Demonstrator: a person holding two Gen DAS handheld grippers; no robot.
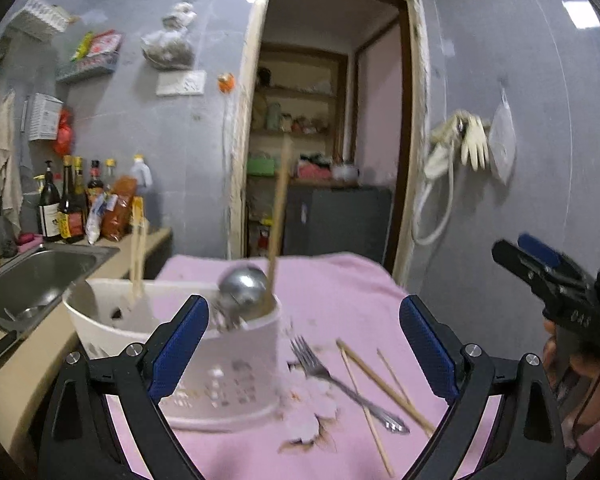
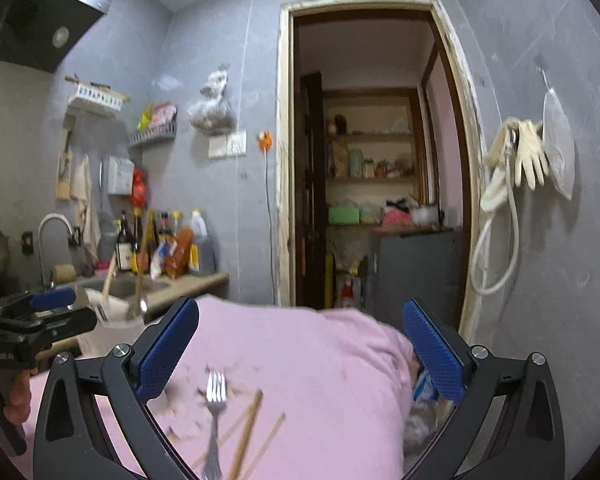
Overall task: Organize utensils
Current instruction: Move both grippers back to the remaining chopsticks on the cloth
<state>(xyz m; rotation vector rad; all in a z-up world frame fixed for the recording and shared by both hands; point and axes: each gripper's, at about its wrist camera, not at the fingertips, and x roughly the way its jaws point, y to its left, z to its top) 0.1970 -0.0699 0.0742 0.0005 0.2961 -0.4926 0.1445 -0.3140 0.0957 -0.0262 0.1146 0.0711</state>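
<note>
A white utensil holder (image 1: 220, 364) stands on the pink cloth (image 1: 332, 300); a metal ladle (image 1: 242, 286) with a wooden handle and a pair of chopsticks (image 1: 137, 248) stick out of it. A metal fork (image 1: 340, 380) and several loose chopsticks (image 1: 384, 384) lie on the cloth to its right. My left gripper (image 1: 304, 340) stands open just in front of the holder, nothing between its blue pads. My right gripper (image 2: 300, 348) is open above the fork (image 2: 215, 404) and chopsticks (image 2: 248, 436), holding nothing. It also shows at the right edge of the left wrist view, right gripper (image 1: 540, 264).
A steel sink (image 1: 32, 280) and a counter with several bottles (image 1: 68, 204) lie to the left. Behind the table is an open doorway (image 1: 324, 152) onto shelves and a grey cabinet. Gloves and a hose (image 1: 460, 148) hang on the right wall. A person's hand (image 1: 580, 380) holds the right gripper.
</note>
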